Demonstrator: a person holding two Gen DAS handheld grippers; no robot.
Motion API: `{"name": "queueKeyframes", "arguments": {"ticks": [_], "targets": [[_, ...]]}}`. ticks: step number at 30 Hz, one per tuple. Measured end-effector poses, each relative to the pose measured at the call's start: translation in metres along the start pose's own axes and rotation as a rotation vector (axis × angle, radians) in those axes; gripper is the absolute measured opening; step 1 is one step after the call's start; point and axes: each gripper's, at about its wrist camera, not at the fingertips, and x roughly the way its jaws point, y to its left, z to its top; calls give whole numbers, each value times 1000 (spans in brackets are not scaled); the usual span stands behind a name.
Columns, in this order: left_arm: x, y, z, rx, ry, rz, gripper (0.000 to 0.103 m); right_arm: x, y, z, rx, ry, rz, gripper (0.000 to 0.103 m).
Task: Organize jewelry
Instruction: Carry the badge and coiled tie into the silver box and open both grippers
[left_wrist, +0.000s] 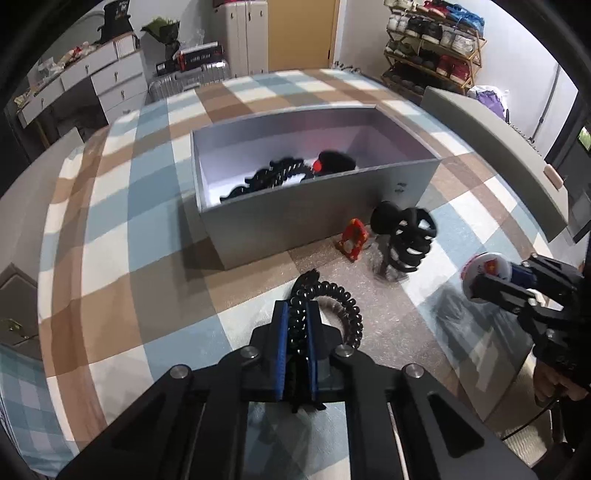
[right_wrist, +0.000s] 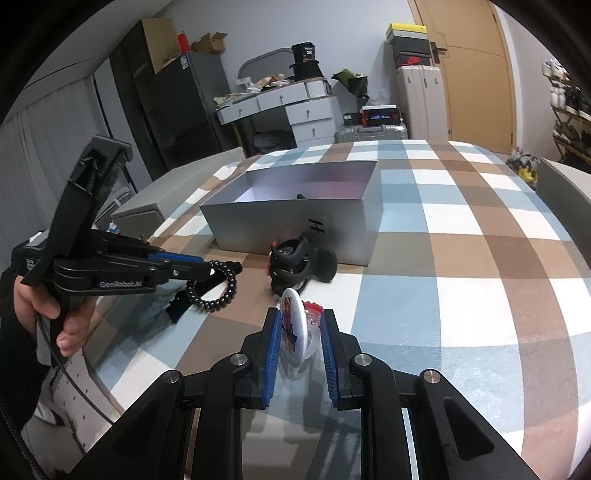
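My left gripper (left_wrist: 297, 314) is shut on a black spiral hair tie (left_wrist: 343, 306), held above the checked bedspread; it also shows in the right wrist view (right_wrist: 216, 284). My right gripper (right_wrist: 299, 325) is shut on a round white badge (right_wrist: 295, 325) with a red and blue print, also seen in the left wrist view (left_wrist: 484, 269). An open grey box (left_wrist: 317, 206) stands ahead and holds black hair ties (left_wrist: 273, 177) and a black and red piece (left_wrist: 332, 162). A black claw clip (left_wrist: 410, 236) and a small red item (left_wrist: 352, 240) lie in front of the box.
The box lid (left_wrist: 495, 147) lies to the right on the bed. A white desk with drawers (right_wrist: 288, 107), suitcases (right_wrist: 373, 133) and a shoe rack (left_wrist: 432, 44) stand beyond the bed. Checked bedspread (right_wrist: 461, 258) extends right of the box.
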Motion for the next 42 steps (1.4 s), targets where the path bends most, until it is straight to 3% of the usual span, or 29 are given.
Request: {"name": "queueKeyframes", "arguments": {"ticks": [7, 11, 18, 26, 31, 42], "targets": [[-16, -2, 4, -4, -38, -27, 5, -2, 1, 2, 1, -9, 9, 21], [-37, -5, 7, -19, -129, 10, 5, -12, -3, 12, 21, -61, 40, 21], [-57, 5, 18, -126, -262, -5, 5, -22, -10, 49, 31, -132, 63, 21], [-42, 18, 47, -239, -290, -86, 5, -7, -8, 94, -6, -171, 91, 21], [-31, 20, 58, -280, -307, -95, 5, 18, -5, 110, -14, -143, 80, 21], [1, 26, 71, -295, -246, -109, 5, 73, -19, 124, 12, -44, 65, 21]]}}
